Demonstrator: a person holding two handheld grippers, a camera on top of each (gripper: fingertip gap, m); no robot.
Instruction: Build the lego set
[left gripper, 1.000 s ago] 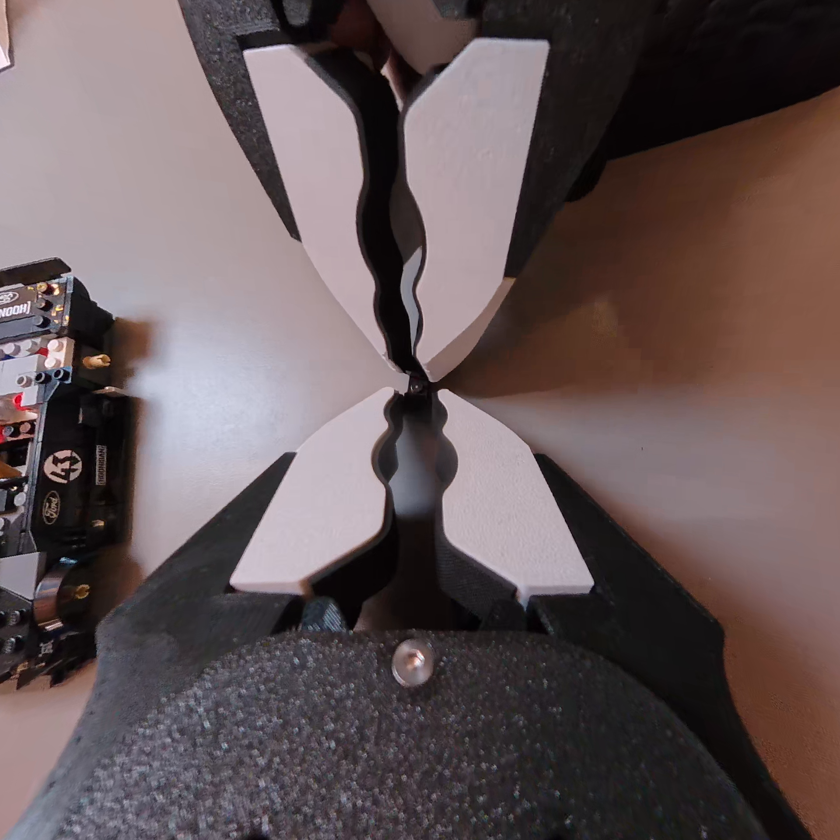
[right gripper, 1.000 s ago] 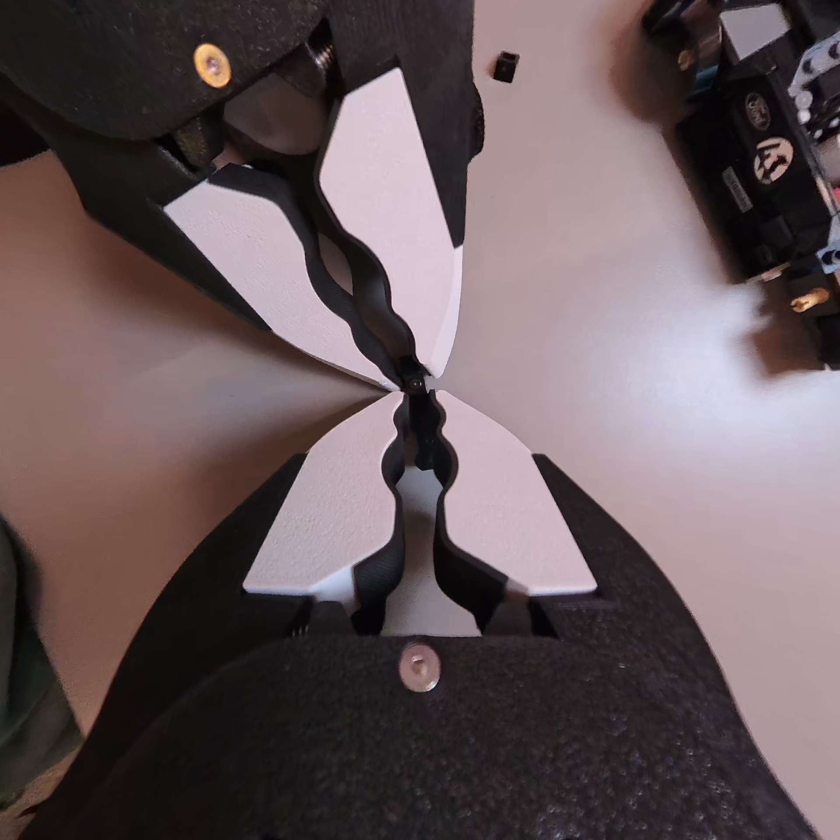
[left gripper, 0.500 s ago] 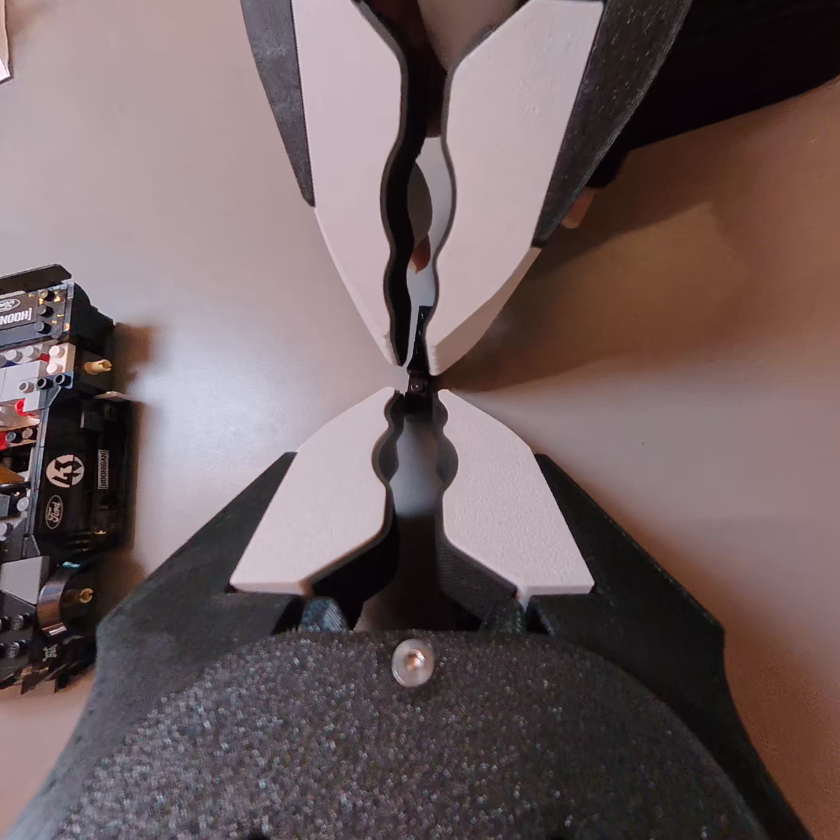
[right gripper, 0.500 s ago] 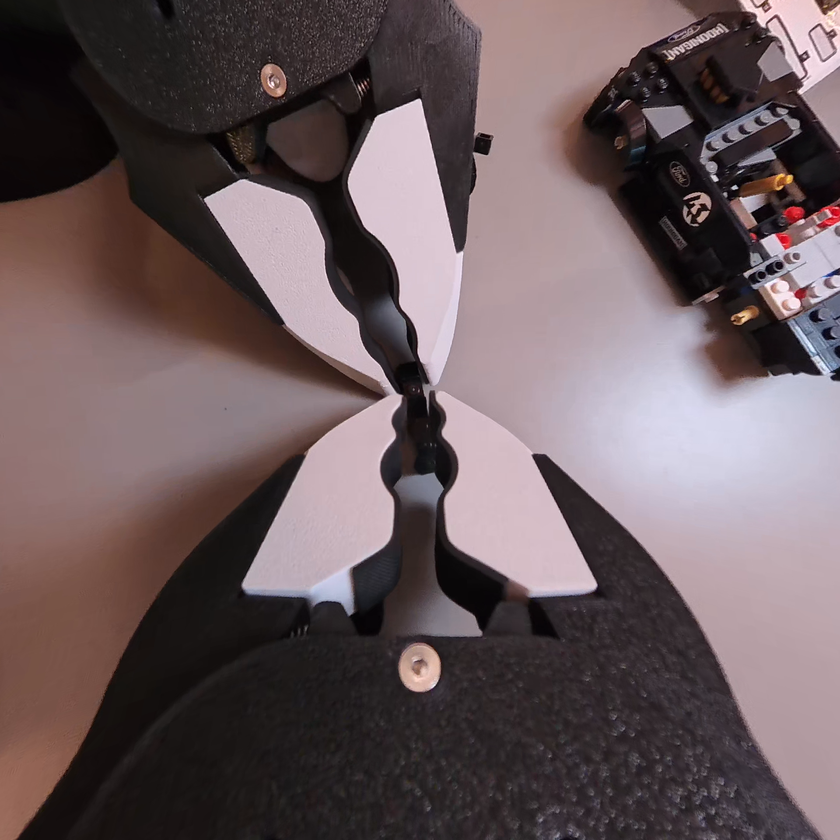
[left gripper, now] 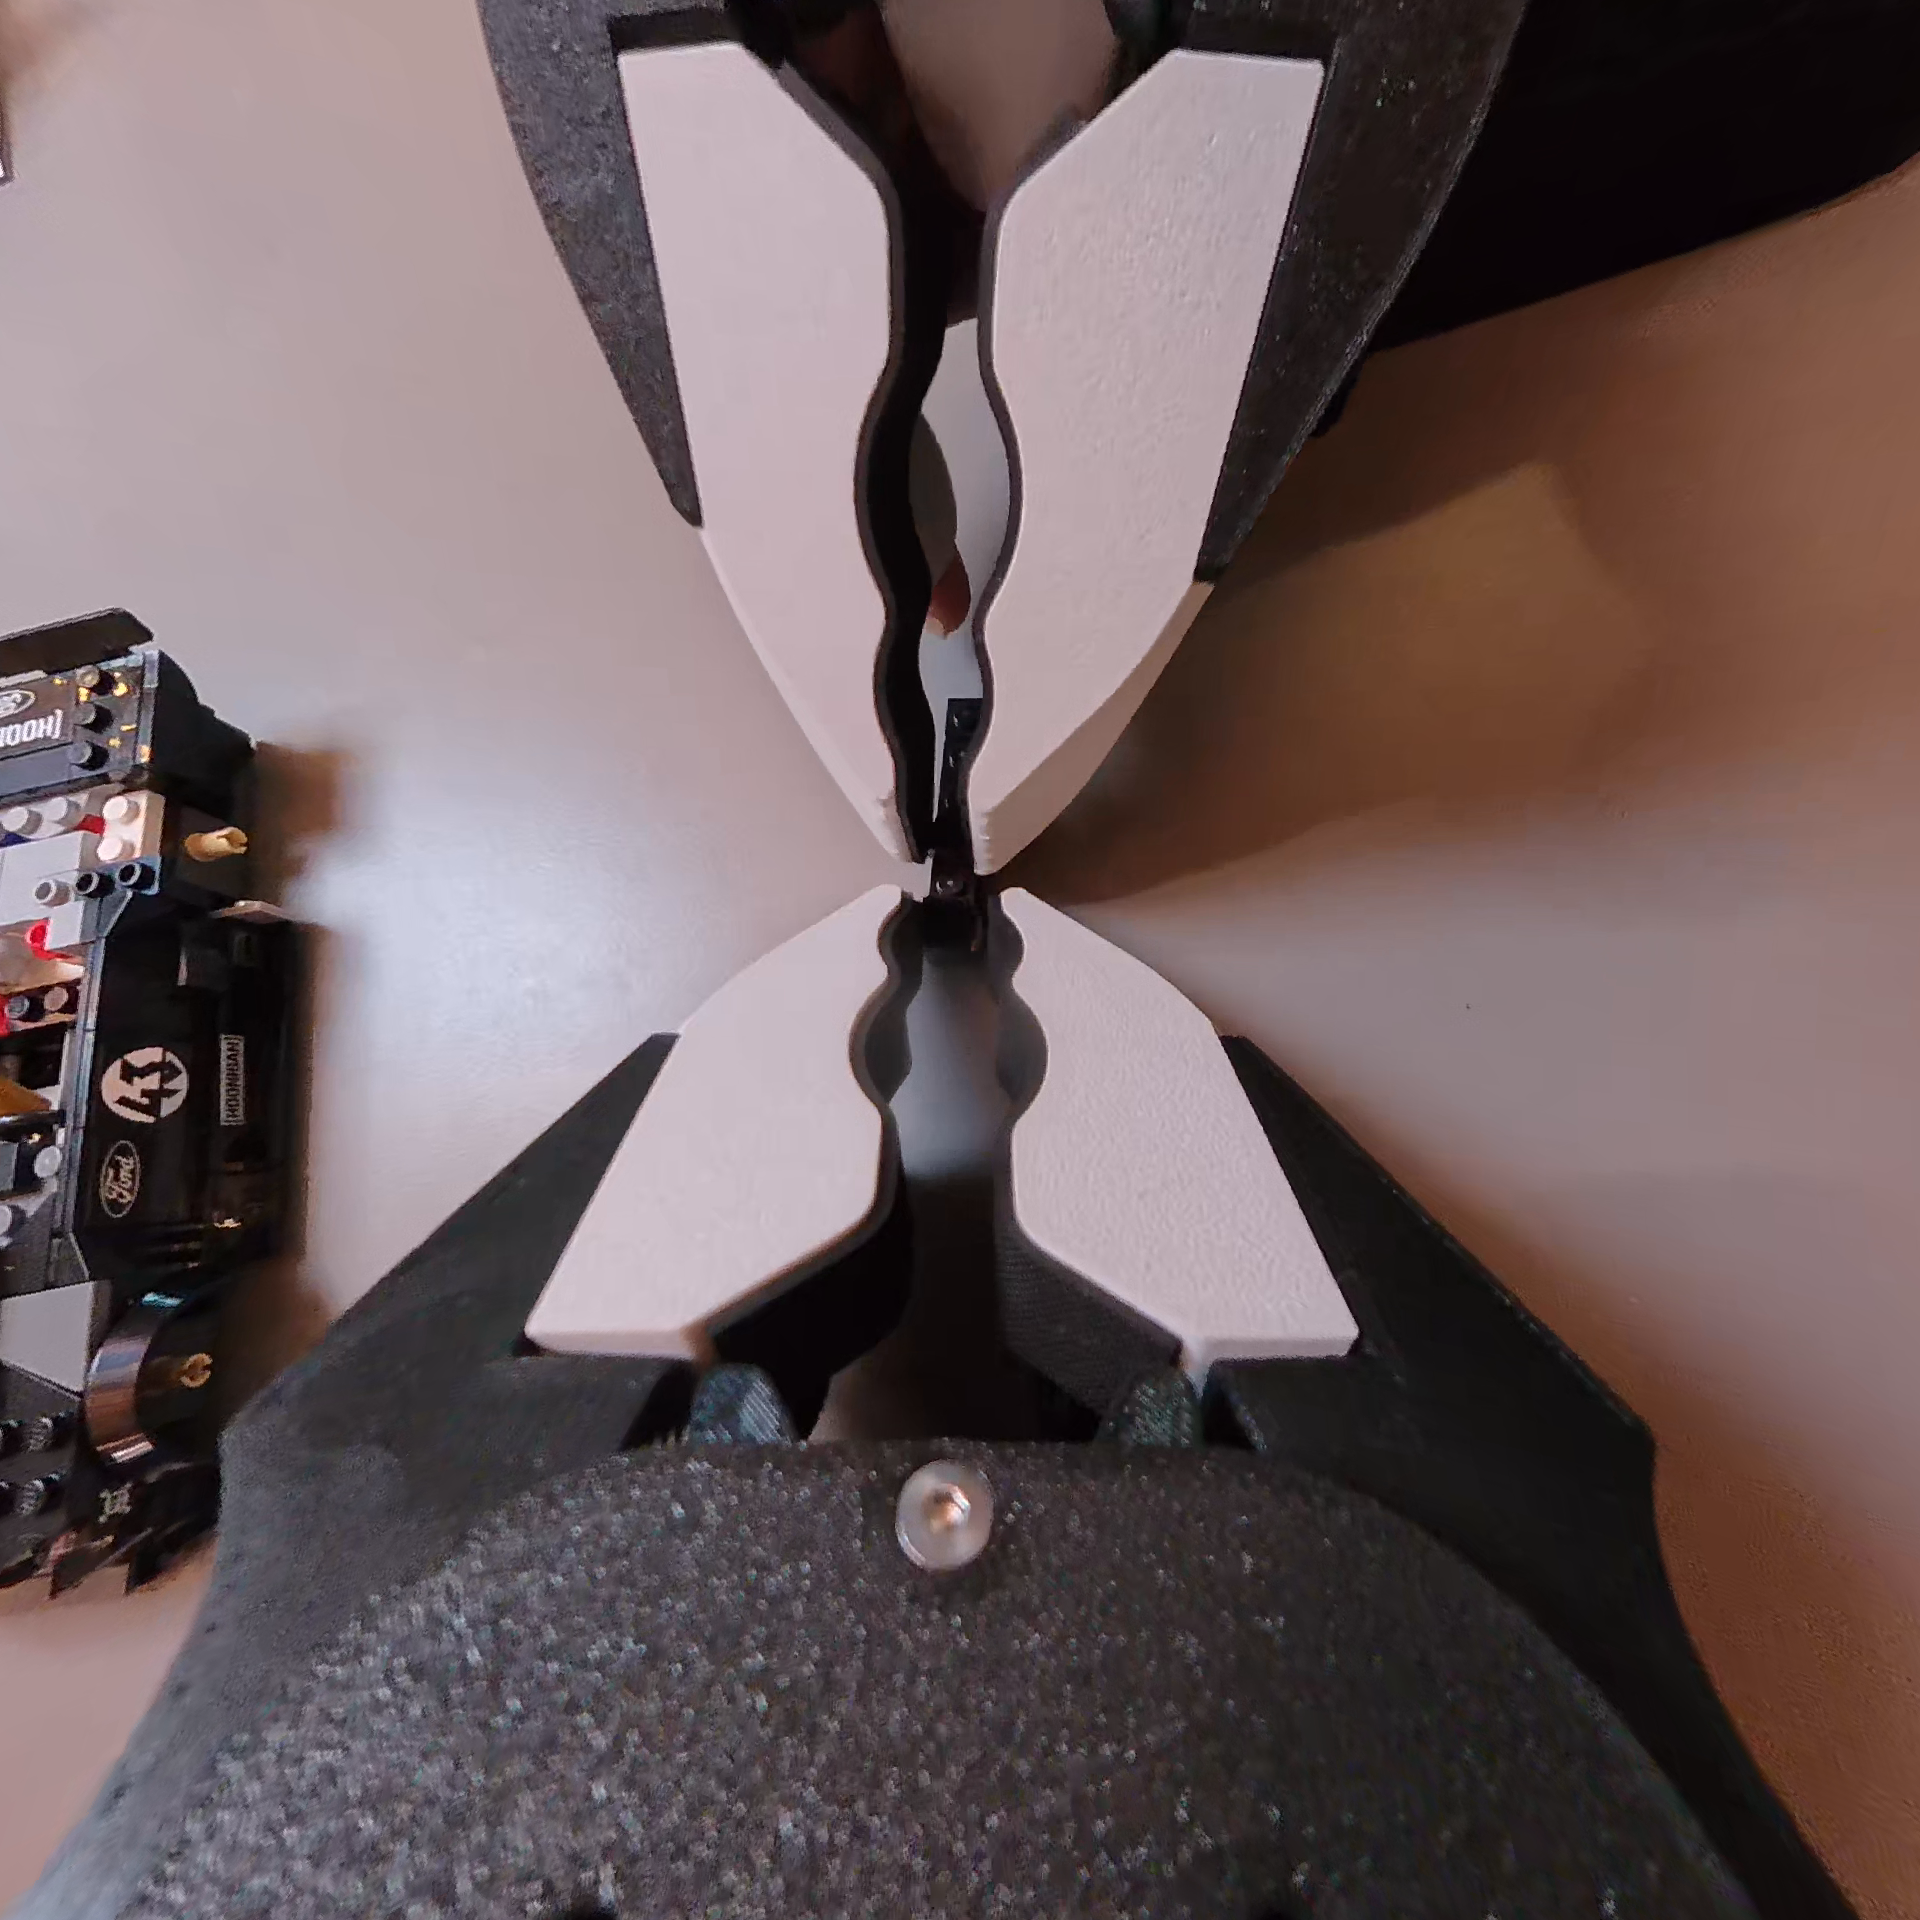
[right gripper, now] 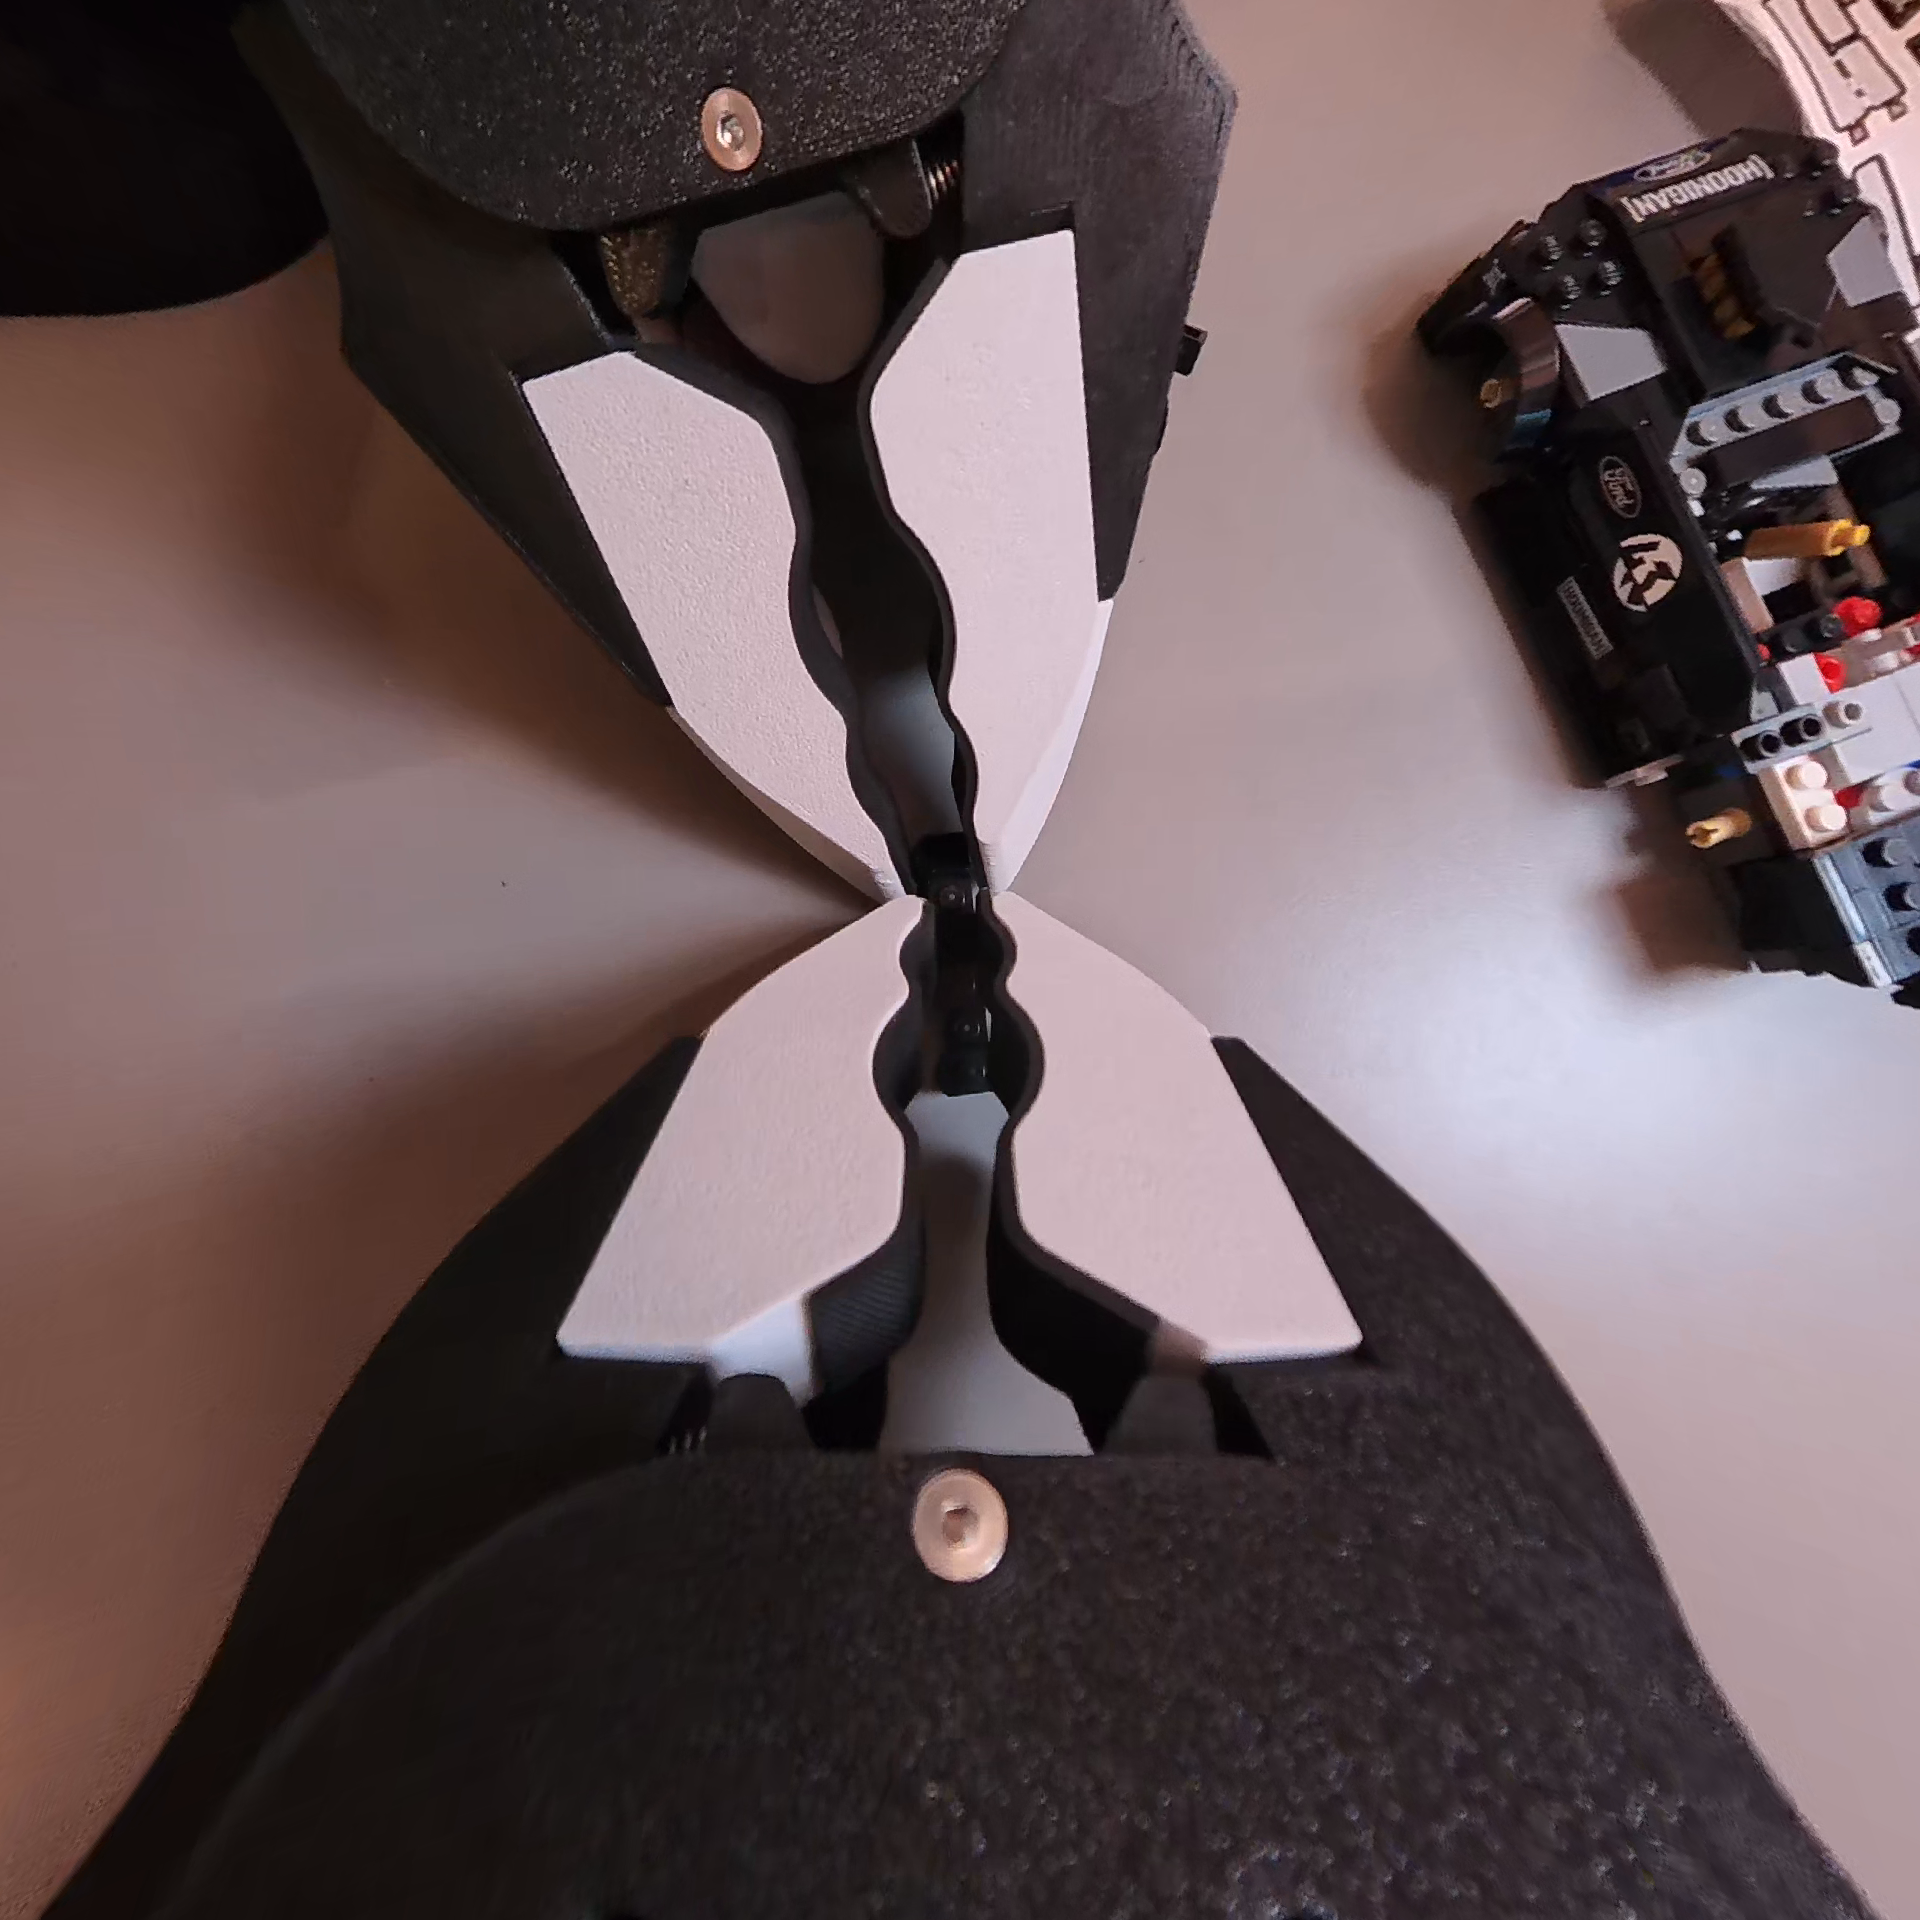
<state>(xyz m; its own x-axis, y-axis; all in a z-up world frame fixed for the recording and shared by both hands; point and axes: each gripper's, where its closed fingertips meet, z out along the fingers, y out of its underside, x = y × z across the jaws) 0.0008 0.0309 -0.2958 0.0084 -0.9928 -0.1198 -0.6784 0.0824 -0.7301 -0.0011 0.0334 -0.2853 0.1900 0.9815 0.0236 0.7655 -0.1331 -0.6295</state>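
My two grippers meet tip to tip above the tan table. My left gripper (left gripper: 951, 902) is shut on a small black lego piece (left gripper: 951, 927). My right gripper (right gripper: 954, 916) is shut on a longer black lego piece (right gripper: 966, 1029), which also shows in the left wrist view (left gripper: 961, 764). The two pieces touch at the fingertips. The right gripper (left gripper: 948, 847) shows opposite in the left wrist view, and the left gripper (right gripper: 940, 881) in the right wrist view. The half-built black lego car (left gripper: 114, 1049) lies on the table off to the side, and also shows in the right wrist view (right gripper: 1714, 582).
A printed instruction sheet (right gripper: 1849, 62) lies beyond the car. A small black loose piece (right gripper: 1195, 348) peeks out behind the left gripper. A dark sleeve (left gripper: 1662, 125) holds the right gripper. Bare table (left gripper: 1558, 935) lies on the side away from the car. My left and right fingertips are right by each other.
Both grippers have stayed shut and tip to tip. The right gripper has swung round until it faces the left one more squarely; the car has come further into the right wrist view.
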